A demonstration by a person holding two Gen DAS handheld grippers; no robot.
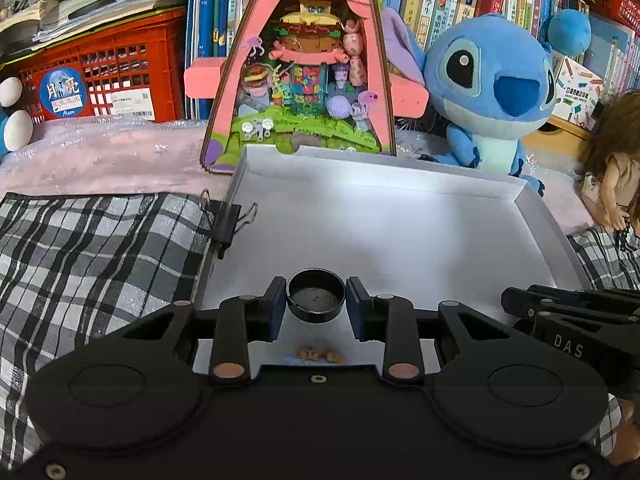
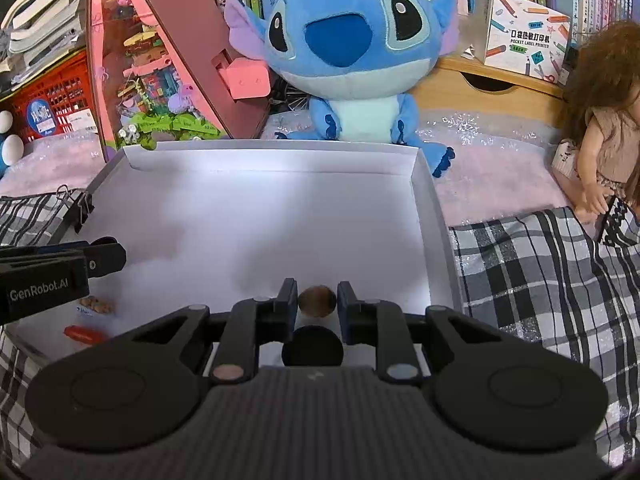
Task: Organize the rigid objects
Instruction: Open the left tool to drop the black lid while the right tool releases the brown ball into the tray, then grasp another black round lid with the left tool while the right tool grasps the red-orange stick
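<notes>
My left gripper (image 1: 316, 298) is shut on a small black round cap (image 1: 316, 307), held hollow side up just above the floor of a white shallow box (image 1: 400, 216). In the right wrist view my right gripper (image 2: 317, 296) is shut on a small brown round piece (image 2: 317, 301) low over the same box (image 2: 280, 208). Under it a black disc (image 2: 313, 347) lies on the box floor. Small brown bits (image 1: 320, 356) and a red piece (image 2: 84, 334) lie near the box's front. Each gripper shows in the other's view: the right gripper (image 1: 520, 300) and the left gripper (image 2: 106, 258).
A black binder clip (image 1: 226, 224) grips the box's left wall. Behind the box stand a pink triangular toy case (image 1: 304, 64) and a blue plush (image 2: 352, 52). A doll (image 2: 604, 140) sits at the right. Plaid cloth (image 2: 540, 280) lies on both sides.
</notes>
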